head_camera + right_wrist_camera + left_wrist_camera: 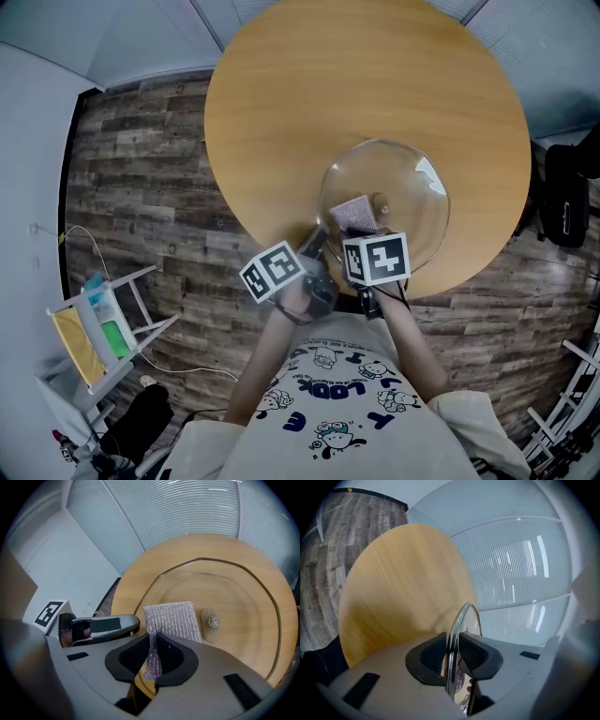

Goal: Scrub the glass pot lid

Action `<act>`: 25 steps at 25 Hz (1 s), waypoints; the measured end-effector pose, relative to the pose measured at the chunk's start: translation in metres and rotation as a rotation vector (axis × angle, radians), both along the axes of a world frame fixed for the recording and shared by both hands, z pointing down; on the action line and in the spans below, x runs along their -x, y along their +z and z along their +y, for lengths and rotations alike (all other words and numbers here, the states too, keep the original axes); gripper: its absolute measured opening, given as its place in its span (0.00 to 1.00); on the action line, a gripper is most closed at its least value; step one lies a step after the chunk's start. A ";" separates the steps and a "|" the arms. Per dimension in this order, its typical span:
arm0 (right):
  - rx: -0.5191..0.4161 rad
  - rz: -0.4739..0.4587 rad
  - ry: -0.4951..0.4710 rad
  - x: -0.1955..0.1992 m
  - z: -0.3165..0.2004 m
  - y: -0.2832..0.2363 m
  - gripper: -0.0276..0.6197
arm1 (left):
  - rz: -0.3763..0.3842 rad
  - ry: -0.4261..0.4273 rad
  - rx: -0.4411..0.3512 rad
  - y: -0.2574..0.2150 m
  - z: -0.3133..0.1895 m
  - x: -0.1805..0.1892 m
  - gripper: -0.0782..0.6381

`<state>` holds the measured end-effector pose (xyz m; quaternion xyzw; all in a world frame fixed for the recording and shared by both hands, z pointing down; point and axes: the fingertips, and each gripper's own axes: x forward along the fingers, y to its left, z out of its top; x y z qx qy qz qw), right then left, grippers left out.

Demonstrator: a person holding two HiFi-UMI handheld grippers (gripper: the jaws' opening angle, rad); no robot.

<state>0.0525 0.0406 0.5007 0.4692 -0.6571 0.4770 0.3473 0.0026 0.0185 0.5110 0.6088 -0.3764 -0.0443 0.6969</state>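
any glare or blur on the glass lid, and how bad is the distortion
Head view: white glare patch on the glass lid, fisheye-bent edges. Left gripper view: lid rim clear between the jaws, table stretched oval. Right gripper view: no glare, scrub pad crisp, dark corners.

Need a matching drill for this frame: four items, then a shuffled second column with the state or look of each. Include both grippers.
Column one:
1. left gripper
2. right gripper
3. glass pot lid
4. table

Column two:
A. round, light wood
B. shut on the mesh cloth
C. clear, with a screw at its centre
D. shut on the lid's rim

Pairs: 1-D, 2-B, 3-C, 4-A.
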 end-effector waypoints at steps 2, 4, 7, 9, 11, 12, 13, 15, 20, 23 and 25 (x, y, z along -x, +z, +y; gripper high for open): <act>-0.005 -0.004 0.004 -0.001 0.000 -0.001 0.13 | 0.002 -0.004 0.001 0.000 0.001 -0.001 0.22; -0.015 -0.008 0.009 0.000 -0.001 -0.002 0.13 | 0.004 -0.005 0.000 0.000 0.001 -0.001 0.22; -0.032 -0.014 0.014 0.001 -0.003 -0.003 0.13 | 0.003 -0.007 -0.002 0.000 0.001 0.000 0.22; -0.045 -0.017 0.021 0.000 -0.006 -0.006 0.13 | 0.001 -0.007 -0.002 0.000 0.001 0.000 0.22; -0.065 -0.018 0.026 -0.001 -0.010 -0.010 0.13 | -0.005 -0.001 -0.003 -0.001 0.001 0.000 0.22; -0.077 -0.020 0.030 -0.002 -0.011 -0.012 0.13 | -0.009 0.003 -0.003 -0.001 0.001 0.000 0.22; -0.089 -0.023 0.034 -0.003 -0.013 -0.015 0.13 | -0.014 0.008 -0.005 -0.001 0.002 0.000 0.22; -0.117 -0.031 0.045 -0.005 -0.015 -0.021 0.13 | -0.026 0.012 -0.012 -0.002 0.002 0.000 0.22; -0.197 -0.047 0.072 -0.012 -0.026 -0.041 0.13 | -0.051 -0.047 -0.047 -0.010 -0.010 0.017 0.22; -0.253 -0.056 0.090 -0.014 -0.034 -0.054 0.13 | -0.076 -0.077 -0.087 -0.019 -0.021 0.035 0.22; -0.305 -0.058 0.098 -0.016 -0.038 -0.066 0.13 | -0.098 -0.088 -0.133 -0.031 -0.028 0.045 0.22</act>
